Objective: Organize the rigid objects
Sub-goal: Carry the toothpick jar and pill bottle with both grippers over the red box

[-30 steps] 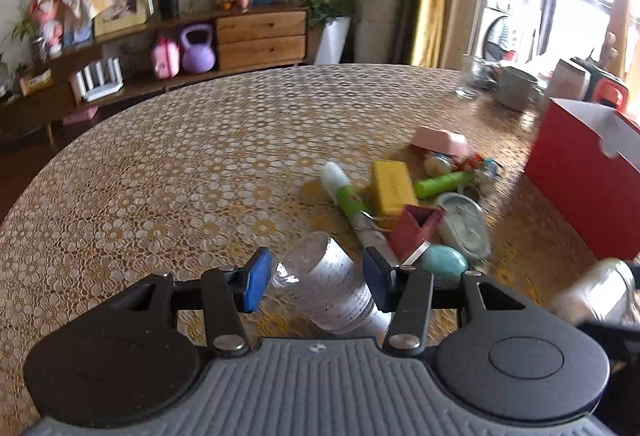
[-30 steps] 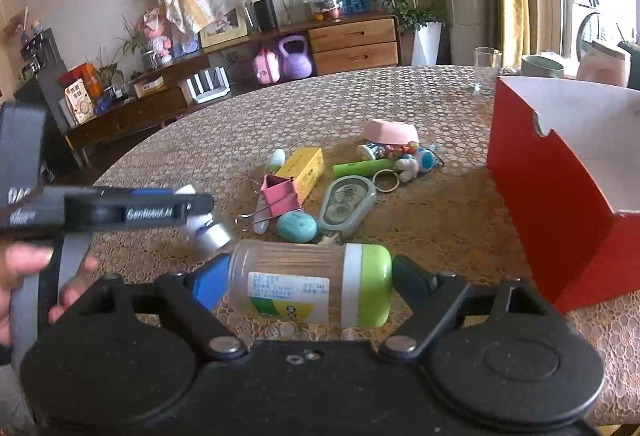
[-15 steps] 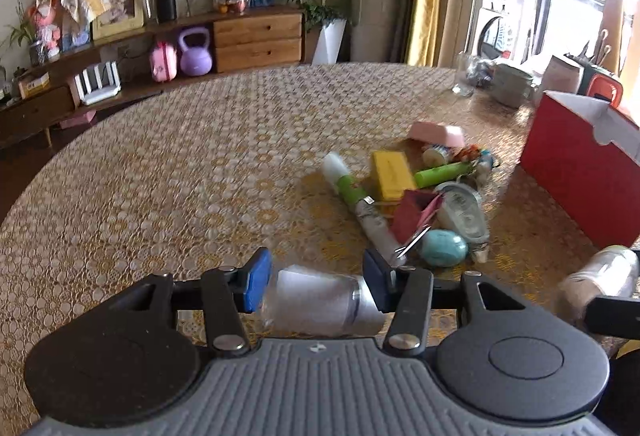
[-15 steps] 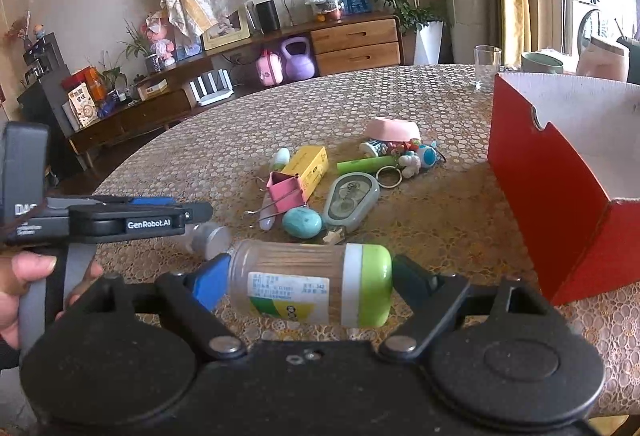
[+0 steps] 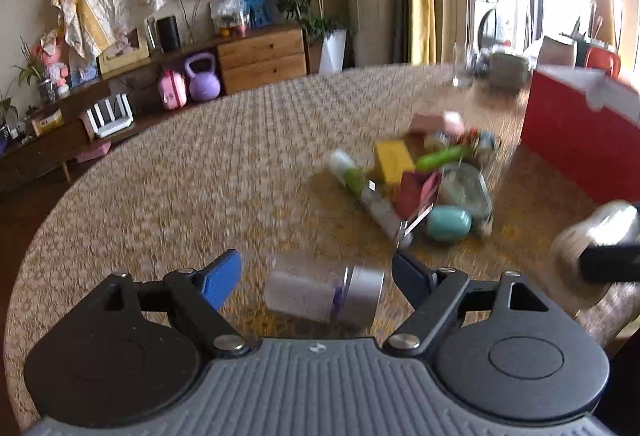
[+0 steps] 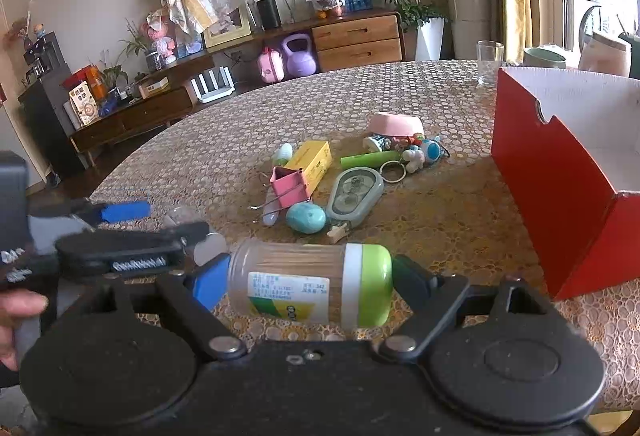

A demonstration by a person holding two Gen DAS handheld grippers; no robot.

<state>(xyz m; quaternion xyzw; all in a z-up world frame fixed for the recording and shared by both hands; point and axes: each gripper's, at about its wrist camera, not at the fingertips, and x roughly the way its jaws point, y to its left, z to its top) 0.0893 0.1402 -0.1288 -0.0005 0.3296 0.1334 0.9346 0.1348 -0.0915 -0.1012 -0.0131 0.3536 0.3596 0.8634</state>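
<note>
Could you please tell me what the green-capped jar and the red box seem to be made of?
Green-capped jar: probably clear glossy plastic, since wooden sticks show through its wall; the cap looks like smooth opaque plastic. Red box: likely matte cardboard, with thin walls and a cut notch.

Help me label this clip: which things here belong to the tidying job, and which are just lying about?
Job:
right claw shut on the toothpick jar
left claw open around the small bottle
red box
yellow box
teal egg
pink clip

Lying about:
drinking glass
purple kettlebell
</note>
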